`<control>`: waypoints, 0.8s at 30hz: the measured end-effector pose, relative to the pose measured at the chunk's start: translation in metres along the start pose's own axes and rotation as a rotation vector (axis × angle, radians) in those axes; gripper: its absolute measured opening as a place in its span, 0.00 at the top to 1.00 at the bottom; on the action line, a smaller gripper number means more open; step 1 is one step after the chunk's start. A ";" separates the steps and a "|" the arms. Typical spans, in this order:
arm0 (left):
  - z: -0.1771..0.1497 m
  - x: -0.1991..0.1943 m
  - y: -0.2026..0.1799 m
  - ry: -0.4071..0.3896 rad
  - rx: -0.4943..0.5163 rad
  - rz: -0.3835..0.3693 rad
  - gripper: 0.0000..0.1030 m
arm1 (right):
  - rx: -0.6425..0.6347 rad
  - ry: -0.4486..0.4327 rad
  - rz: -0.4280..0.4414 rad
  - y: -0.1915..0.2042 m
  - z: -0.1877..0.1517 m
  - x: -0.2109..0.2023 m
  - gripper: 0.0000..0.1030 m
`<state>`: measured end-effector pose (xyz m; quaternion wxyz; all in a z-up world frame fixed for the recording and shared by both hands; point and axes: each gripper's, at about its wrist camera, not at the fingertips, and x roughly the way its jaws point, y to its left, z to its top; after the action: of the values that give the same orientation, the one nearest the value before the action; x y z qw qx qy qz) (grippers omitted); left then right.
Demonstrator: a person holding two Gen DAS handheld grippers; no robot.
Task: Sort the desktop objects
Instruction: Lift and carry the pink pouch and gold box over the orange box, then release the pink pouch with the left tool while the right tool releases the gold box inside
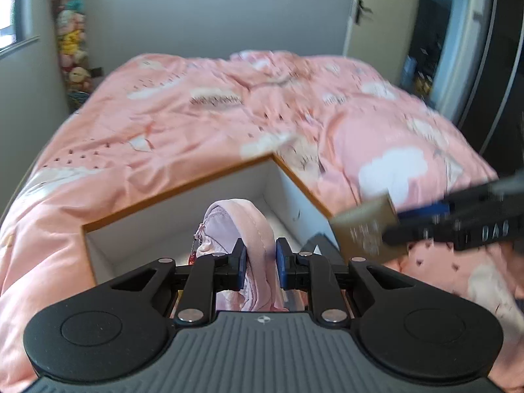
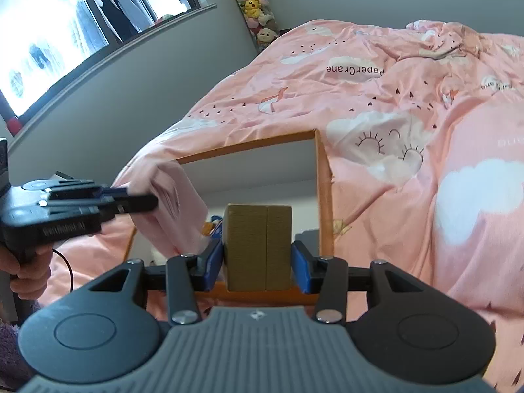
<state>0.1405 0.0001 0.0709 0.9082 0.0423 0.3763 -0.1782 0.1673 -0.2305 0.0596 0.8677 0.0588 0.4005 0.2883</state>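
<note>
Left gripper (image 1: 260, 262): jaws clenched on a pink fabric pouch (image 1: 242, 229), blue pads pressing its folded edge from both sides.
Pouch: soft, pink with a lilac panel; a zipper with a small red pull hangs at its left side (left wrist view). It is held over the open box, its upper part arching forward past the fingertips. In the right wrist view it shows as pale pink cloth (image 2: 177, 203) drooping from the left gripper (image 2: 154, 201).
Right gripper (image 2: 258, 258): jaws grasping a gold-brown block (image 2: 258, 245), one blue pad on each side face.
Block: upright, ribbed surface, a vertical seam down the middle of the face toward the camera. Held above the near rim of the box. In the left wrist view it is blurred (image 1: 366, 229), at the box's right edge, with pale lettering too smeared to read.
Box (image 1: 177, 193): white inside, orange-brown rim, open top, sitting on the bed. Small coloured items lie on its floor (cannot tell what they are).
Hand (image 2: 26, 271): a person's hand wraps the left gripper's handle, lower left of the right wrist view; a thin black cable hangs beside it.
Bedspread (image 2: 409, 104): pink, rumpled, printed with white clouds, closed-eye faces and the words "PaperCrane".
Room: grey walls, a window (image 2: 65, 32) on the left, a column of plush toys (image 2: 255, 9) in the far corner, an open door (image 1: 376, 16) at the right.
</note>
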 end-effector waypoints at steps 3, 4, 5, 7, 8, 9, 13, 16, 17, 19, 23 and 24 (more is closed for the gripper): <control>-0.004 0.016 -0.001 0.028 0.051 -0.013 0.80 | -0.021 0.000 -0.027 -0.002 0.012 0.008 0.53; -0.005 0.021 -0.001 0.036 0.061 -0.020 0.80 | -0.028 0.000 -0.035 -0.002 0.015 0.011 0.53; -0.007 0.025 0.000 0.043 0.068 -0.032 0.80 | -0.039 0.001 -0.046 -0.002 0.019 0.014 0.53; -0.011 0.032 0.001 0.043 0.074 -0.055 0.80 | -0.062 0.002 -0.061 -0.001 0.025 0.019 0.53; -0.013 0.036 0.002 0.044 0.074 -0.061 0.80 | -0.071 0.005 -0.066 -0.001 0.028 0.023 0.53; -0.014 0.038 0.003 0.039 0.075 -0.067 0.80 | -0.080 0.010 -0.071 0.000 0.032 0.027 0.53; -0.023 0.048 0.006 0.047 0.086 -0.104 0.80 | -0.119 0.033 -0.088 0.005 0.041 0.046 0.53; -0.030 0.057 0.013 0.076 0.074 -0.132 0.80 | -0.146 0.059 -0.102 0.009 0.045 0.059 0.53; -0.032 0.059 0.015 0.083 0.069 -0.143 0.80 | -0.156 0.069 -0.106 0.011 0.046 0.064 0.53; -0.037 0.062 0.017 0.087 0.060 -0.164 0.80 | -0.180 0.093 -0.113 0.014 0.048 0.075 0.53; -0.043 0.068 0.021 0.095 0.022 -0.182 0.79 | -0.220 0.153 -0.130 0.019 0.053 0.098 0.53; -0.044 0.069 0.023 0.100 0.006 -0.188 0.79 | -0.230 0.172 -0.139 0.020 0.054 0.104 0.53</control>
<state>0.1642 0.0103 -0.0106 0.8674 0.0185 0.4229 -0.2614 0.2513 -0.1503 0.0339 0.8492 -0.0936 0.4406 0.2757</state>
